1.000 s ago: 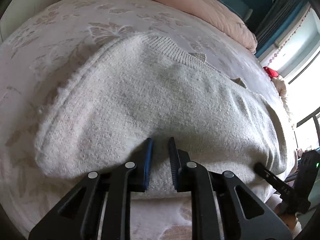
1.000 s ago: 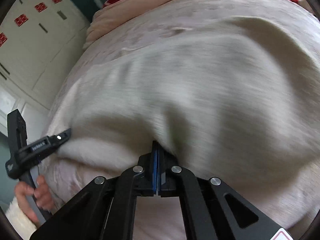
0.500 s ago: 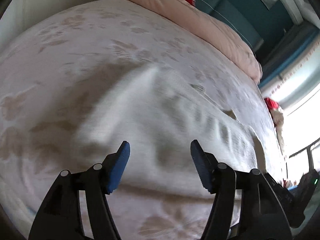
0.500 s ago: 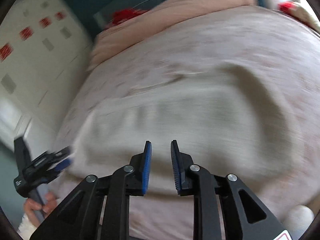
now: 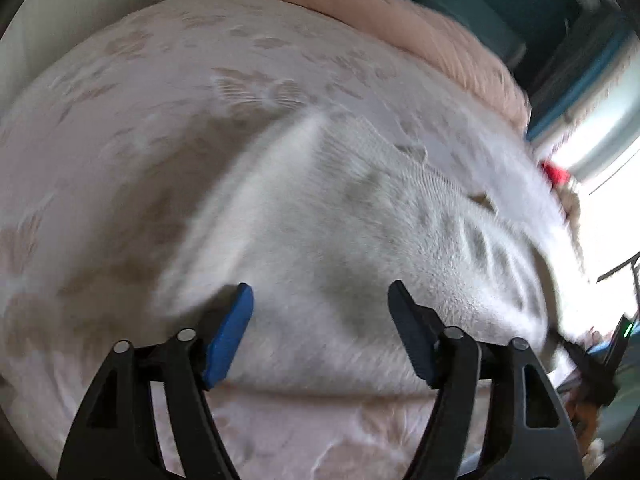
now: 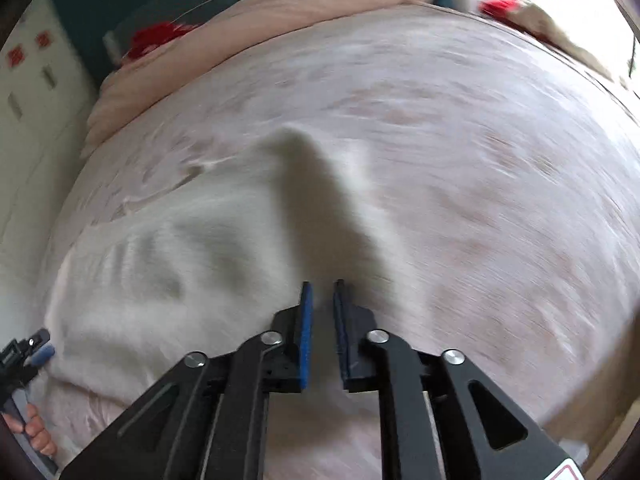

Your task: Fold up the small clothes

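1. No readable text, brand, number or label showed in either wrist view
2. The red-and-white sticker at the lower right corner of the black right gripper's frame was cut off by the picture edge, and nothing on it could be read
3. The small red squares on the white cupboard doors were too blurred to show any characters

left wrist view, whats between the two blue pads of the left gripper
Only the white knit sweater lying on the pink bedspread. The left gripper hangs above it with jaws opening, pads clear of the knit; the left wrist view shows this.
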Motion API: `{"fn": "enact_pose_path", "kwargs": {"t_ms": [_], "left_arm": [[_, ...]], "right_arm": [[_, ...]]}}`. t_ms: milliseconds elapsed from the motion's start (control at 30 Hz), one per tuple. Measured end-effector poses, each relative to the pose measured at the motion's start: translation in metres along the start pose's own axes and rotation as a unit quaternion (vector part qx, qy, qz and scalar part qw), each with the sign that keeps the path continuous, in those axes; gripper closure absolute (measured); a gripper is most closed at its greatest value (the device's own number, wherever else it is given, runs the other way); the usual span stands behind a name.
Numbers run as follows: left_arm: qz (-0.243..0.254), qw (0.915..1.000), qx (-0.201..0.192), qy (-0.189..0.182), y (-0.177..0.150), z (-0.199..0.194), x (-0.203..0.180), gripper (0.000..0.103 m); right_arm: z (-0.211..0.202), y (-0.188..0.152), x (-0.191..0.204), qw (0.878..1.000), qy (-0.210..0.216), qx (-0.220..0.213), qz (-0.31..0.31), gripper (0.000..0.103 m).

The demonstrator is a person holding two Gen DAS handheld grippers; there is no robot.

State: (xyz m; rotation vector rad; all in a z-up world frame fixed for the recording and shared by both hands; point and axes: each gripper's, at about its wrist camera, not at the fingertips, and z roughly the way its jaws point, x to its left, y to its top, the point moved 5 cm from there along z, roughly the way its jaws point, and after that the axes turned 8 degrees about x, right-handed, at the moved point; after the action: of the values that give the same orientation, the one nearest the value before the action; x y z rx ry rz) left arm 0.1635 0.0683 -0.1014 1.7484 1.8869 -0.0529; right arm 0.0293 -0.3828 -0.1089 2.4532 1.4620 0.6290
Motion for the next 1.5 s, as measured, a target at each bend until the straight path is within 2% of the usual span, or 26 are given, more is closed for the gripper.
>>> {"fn": "enact_pose_path", "kwargs": {"t_ms": [33,100,167,233,333,467,500,533,567,633,700,800,900,967,1000,1067,1133,1167,1200,1233,1267,1300,1367,1400,1433,1500], "left_arm": [[-0.021,0.9997,-0.003,-0.010,-0.005,-0.007,0.011,0.031],[-0.069,0.9973,-0.019,-0.014,-0.015,-0.021,0.030,0.014],[-0.151,0.9861,-0.067,-0.023,-0.030,-0.040,0.054,0.009],[-0.198,0.9758,-0.082,-0.043,-0.039,-0.041,0.068,0.007],[-0.221,0.9731,-0.034,-0.054,-0.037,-0.014,0.070,0.007],[-0.224,0.9725,-0.042,-0.049,-0.020,0.005,0.057,0.008],[-0.225,0.9720,-0.045,-0.053,-0.014,0.007,0.053,0.034],[-0.221,0.9725,-0.037,-0.063,-0.009,0.009,0.049,0.056],[-0.217,0.9744,-0.022,-0.056,-0.004,0.010,0.047,0.076],[-0.214,0.9743,-0.033,-0.062,0.000,-0.007,0.045,0.079],[-0.192,0.9781,-0.043,-0.067,0.002,-0.033,0.040,0.082],[-0.175,0.9815,-0.044,-0.065,-0.011,-0.073,0.041,0.088],[-0.162,0.9862,-0.025,-0.027,-0.038,-0.086,0.057,0.088],[-0.153,0.9881,0.011,-0.003,-0.059,-0.063,0.067,0.087],[-0.154,0.9879,0.019,0.004,-0.065,-0.053,0.068,0.086],[-0.145,0.9887,0.026,0.027,-0.071,-0.039,0.069,0.082],[-0.138,0.9900,0.012,0.027,-0.069,-0.045,0.064,0.080],[-0.132,0.9909,0.004,0.024,-0.065,-0.050,0.061,0.071],[-0.129,0.9914,-0.001,0.023,-0.062,-0.053,0.060,0.058],[-0.126,0.9917,-0.010,0.024,-0.059,-0.056,0.058,0.051],[-0.126,0.9915,-0.013,0.028,-0.060,-0.057,0.060,0.042],[-0.130,0.9907,-0.015,0.036,-0.061,-0.056,0.064,0.040],[-0.144,0.9891,-0.005,0.032,-0.065,-0.046,0.070,0.039],[-0.150,0.9883,0.006,0.023,-0.067,-0.039,0.070,0.039],[-0.152,0.9881,0.013,0.021,-0.066,-0.031,0.072,0.039],[-0.149,0.9882,0.022,0.028,-0.070,-0.023,0.073,0.038]], "right_arm": [[-0.007,-0.008,-0.012,1.000,0.005,0.003,0.016,0.064],[-0.019,-0.028,-0.034,0.998,0.018,0.004,0.057,0.036],[-0.024,-0.053,-0.042,0.994,0.057,0.014,0.090,0.036],[-0.009,-0.064,-0.034,0.990,0.093,0.041,0.103,0.036],[0.010,-0.064,-0.019,0.984,0.133,0.057,0.108,0.035],[0.032,-0.039,0.003,0.978,0.152,0.051,0.131,0.031],[0.035,-0.034,0.004,0.977,0.152,0.049,0.142,0.035],[0.036,-0.029,0.007,0.975,0.155,0.044,0.151,0.064],[0.038,-0.022,0.013,0.974,0.163,0.044,0.150,0.085],[0.030,-0.010,0.025,0.975,0.173,0.038,0.137,0.086],[-0.003,-0.001,0.038,0.976,0.193,0.013,0.103,0.087],[-0.039,-0.013,0.044,0.972,0.219,0.014,0.079,0.088],[-0.035,-0.047,0.031,0.978,0.188,0.057,0.064,0.086],[-0.006,-0.074,0.012,0.985,0.122,0.107,0.061,0.084],[0.006,-0.083,0.005,0.984,0.106,0.125,0.070,0.076],[0.002,-0.088,-0.006,0.981,0.122,0.110,0.105,0.071],[-0.015,-0.080,-0.011,0.985,0.098,0.089,0.108,0.062],[-0.031,-0.075,-0.012,0.990,0.075,0.070,0.097,0.061],[-0.042,-0.069,-0.014,0.993,0.053,0.048,0.090,0.059],[-0.053,-0.062,-0.015,0.996,0.029,0.022,0.082,0.059],[-0.068,-0.053,-0.008,0.998,0.018,-0.008,0.063,0.059],[-0.075,-0.043,0.004,0.999,0.023,-0.021,0.037,0.061],[-0.071,-0.027,0.029,0.999,0.030,-0.018,-0.009,0.066],[-0.065,-0.024,0.038,0.999,0.032,-0.014,-0.033,0.072],[-0.054,-0.019,0.049,0.998,0.028,-0.007,-0.054,0.076],[-0.015,-0.013,0.054,0.997,0.002,0.026,-0.071,0.077]]}}
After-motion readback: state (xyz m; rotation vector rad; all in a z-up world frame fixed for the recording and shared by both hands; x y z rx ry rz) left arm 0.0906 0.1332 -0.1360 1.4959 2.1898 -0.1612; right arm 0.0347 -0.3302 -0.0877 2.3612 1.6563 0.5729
